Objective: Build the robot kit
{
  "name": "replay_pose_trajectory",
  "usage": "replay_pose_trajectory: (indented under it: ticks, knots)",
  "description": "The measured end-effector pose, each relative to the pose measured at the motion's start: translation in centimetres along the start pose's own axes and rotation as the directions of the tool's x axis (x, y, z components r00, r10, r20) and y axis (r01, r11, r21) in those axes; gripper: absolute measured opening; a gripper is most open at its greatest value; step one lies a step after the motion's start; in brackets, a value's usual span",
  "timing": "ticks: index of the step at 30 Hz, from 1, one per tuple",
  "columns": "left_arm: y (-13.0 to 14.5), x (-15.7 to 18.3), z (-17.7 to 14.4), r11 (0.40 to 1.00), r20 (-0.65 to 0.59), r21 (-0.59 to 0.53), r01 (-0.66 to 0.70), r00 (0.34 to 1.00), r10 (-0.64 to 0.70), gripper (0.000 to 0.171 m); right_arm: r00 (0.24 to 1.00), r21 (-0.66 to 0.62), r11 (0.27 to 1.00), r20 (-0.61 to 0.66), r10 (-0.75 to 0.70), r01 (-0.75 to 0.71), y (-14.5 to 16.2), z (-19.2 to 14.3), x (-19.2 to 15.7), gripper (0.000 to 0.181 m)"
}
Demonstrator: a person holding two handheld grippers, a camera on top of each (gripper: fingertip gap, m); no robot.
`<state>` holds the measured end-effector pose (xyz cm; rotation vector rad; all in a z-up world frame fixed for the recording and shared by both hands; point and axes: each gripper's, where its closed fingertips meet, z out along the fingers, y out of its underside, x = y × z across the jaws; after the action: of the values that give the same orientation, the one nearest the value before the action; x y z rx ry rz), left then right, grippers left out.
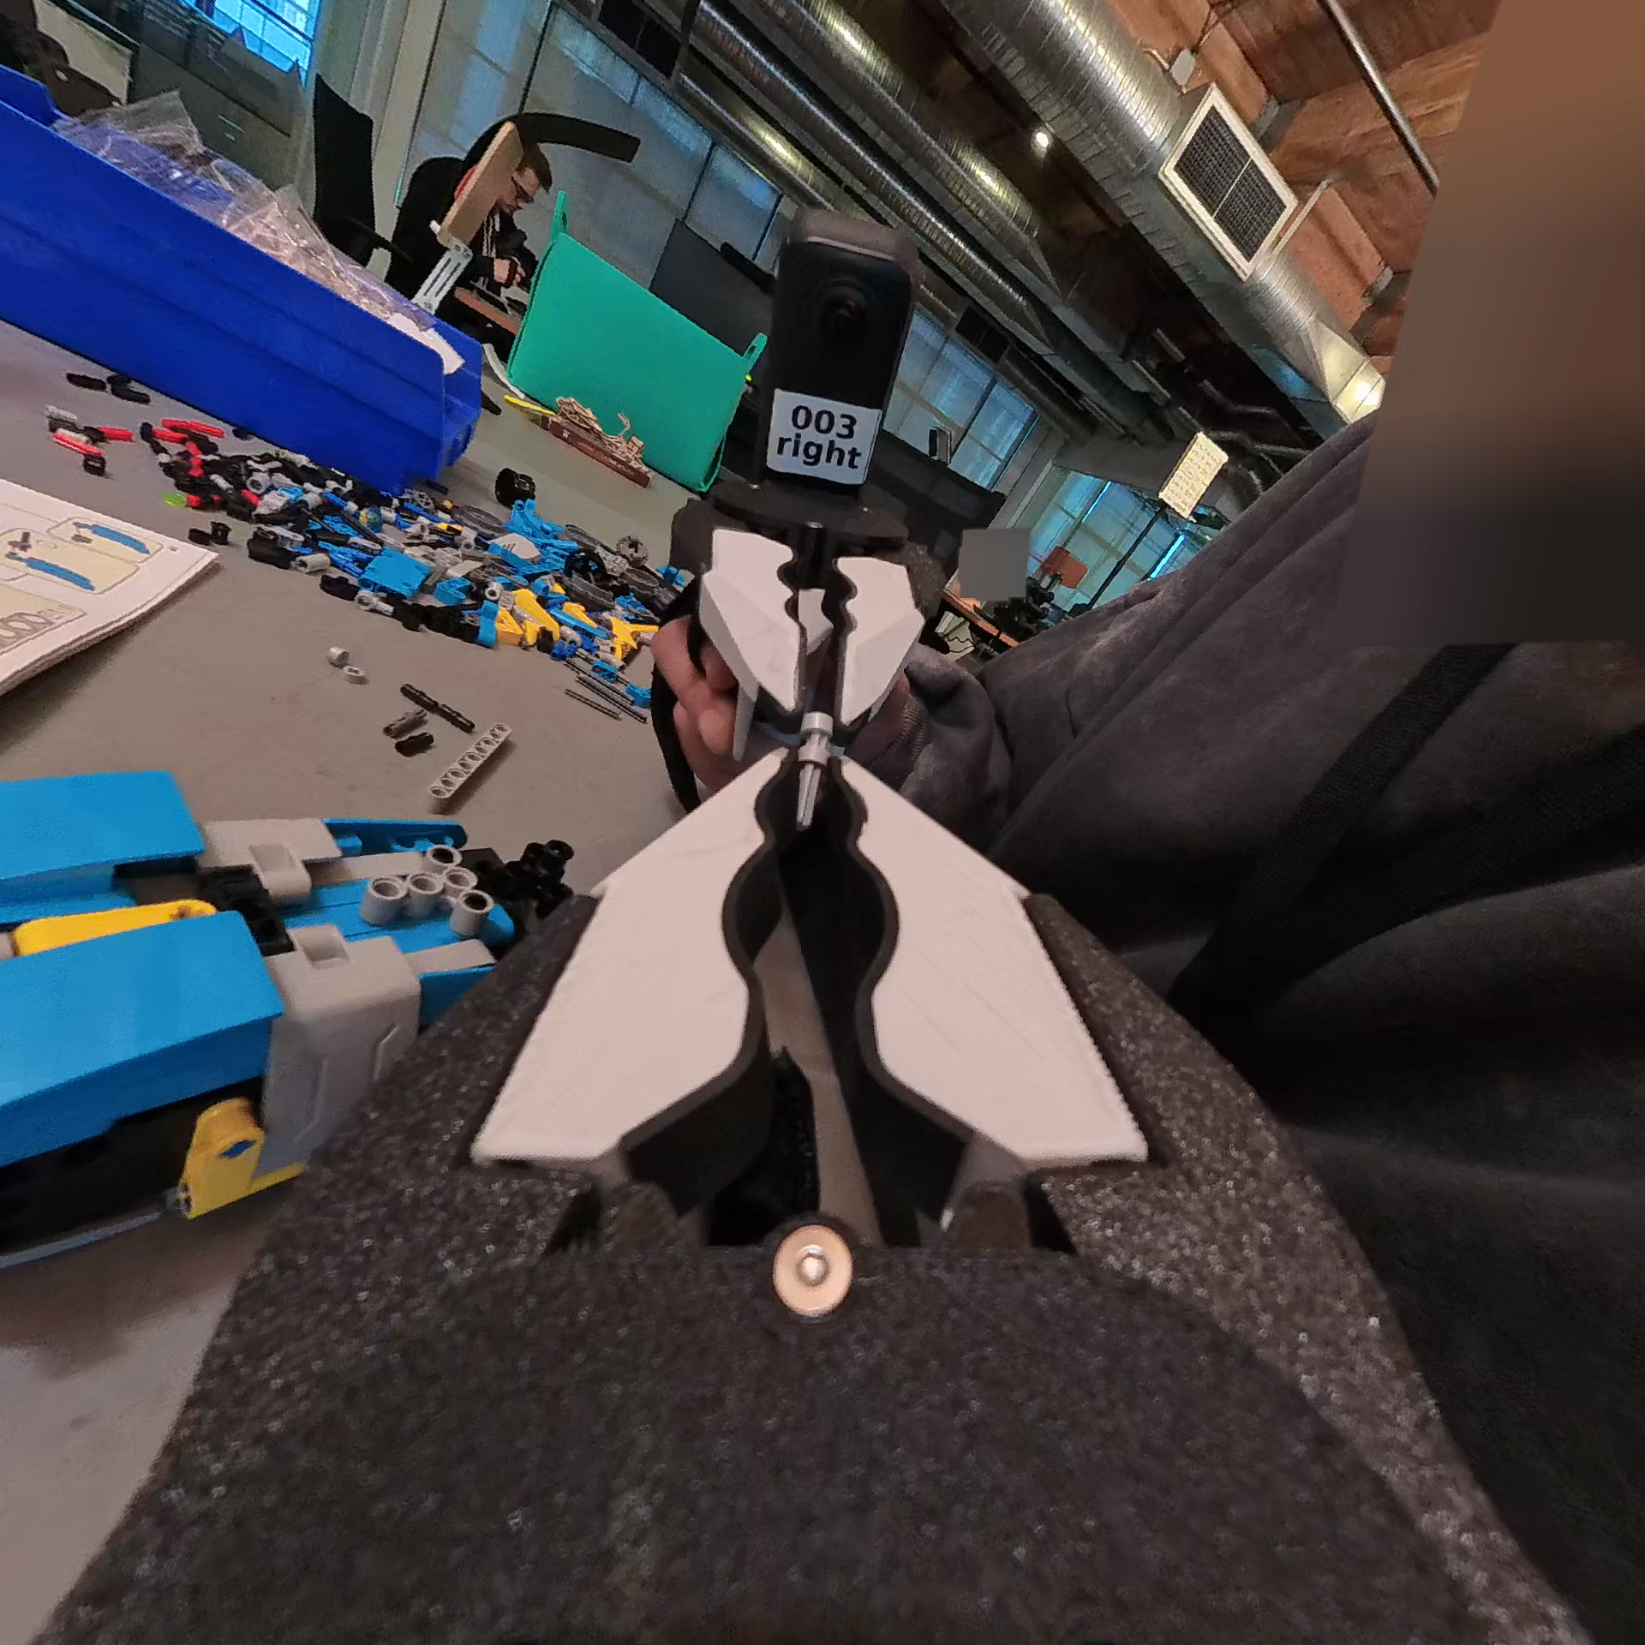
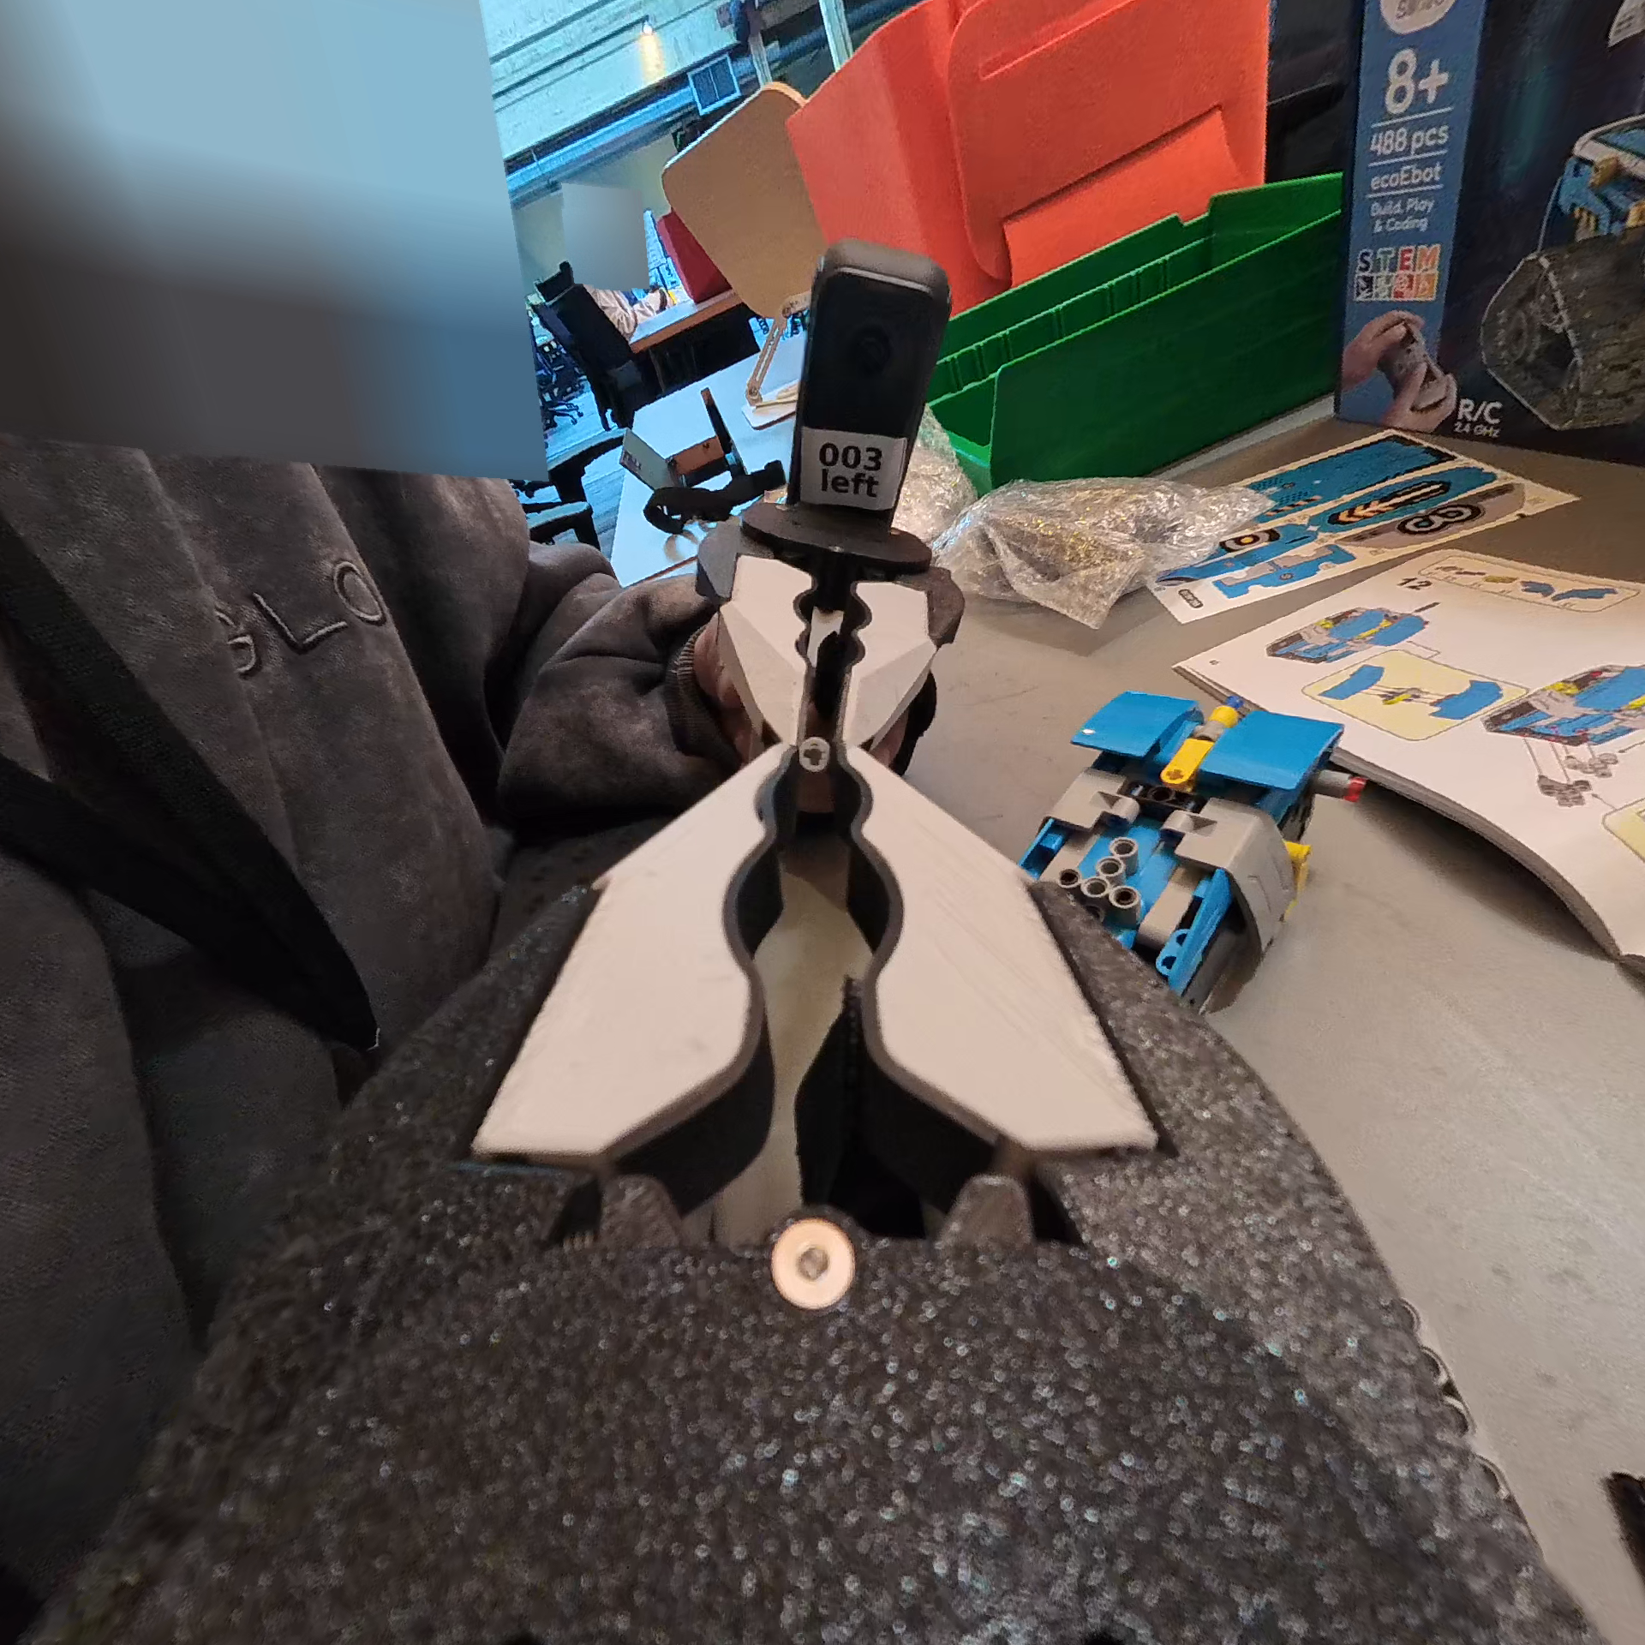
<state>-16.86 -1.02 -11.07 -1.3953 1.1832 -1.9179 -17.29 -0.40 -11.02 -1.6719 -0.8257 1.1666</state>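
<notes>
You're holding both tongs up, tip to tip, in front of your dark sweatshirt (image 1: 1335, 890). The right tongs (image 2: 814, 758) are sitting narrow, pinching a small silver pin (image 1: 812, 743). The pin's thin end is poking in between the fingertips of the left tongs (image 1: 810, 779). Those are also drawn narrow, but whether they're actually squeezing the pin, can't tell. The pin is hanging above the grey table (image 1: 267, 712), not touching it.

A part-built blue and grey brick vehicle (image 1: 133, 997) is lying on the table just left of the left tongs. A pile of loose blue, black and yellow parts (image 1: 427, 552) is spreading out beyond it, with a blue bin (image 1: 222, 294) behind. An open instruction booklet (image 2: 1442, 703) is lying right of the right tongs, past the vehicle. A crumpled plastic bag (image 2: 1050, 534), a green bin (image 2: 1139, 356) and the kit box (image 2: 1495, 222) are sitting farther back.
</notes>
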Motion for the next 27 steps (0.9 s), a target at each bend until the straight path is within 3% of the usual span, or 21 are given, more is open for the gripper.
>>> replay_pose_trajectory:
  ticks: [12,18,27]
  knots:
    - [-1.0,0.1,-0.5,0.998,-0.003,0.056,0.003,1.0,-0.003,0.004,1.0,-0.044,0.999,-0.027,-0.001,0.0,0.7,0.6,0.2,0.006]
    - [1.1,-0.9,-0.1,0.982,0.097,-0.109,-0.155,0.981,0.165,0.005,0.999,-0.029,1.0,-0.039,0.0,-0.001,0.4,0.0,0.4,0.006]
    - [1.0,-1.0,-0.2,0.983,0.106,-0.106,-0.147,0.982,0.158,0.005,0.998,-0.061,0.998,-0.057,-0.027,0.023,0.9,0.2,0.5,0.006]
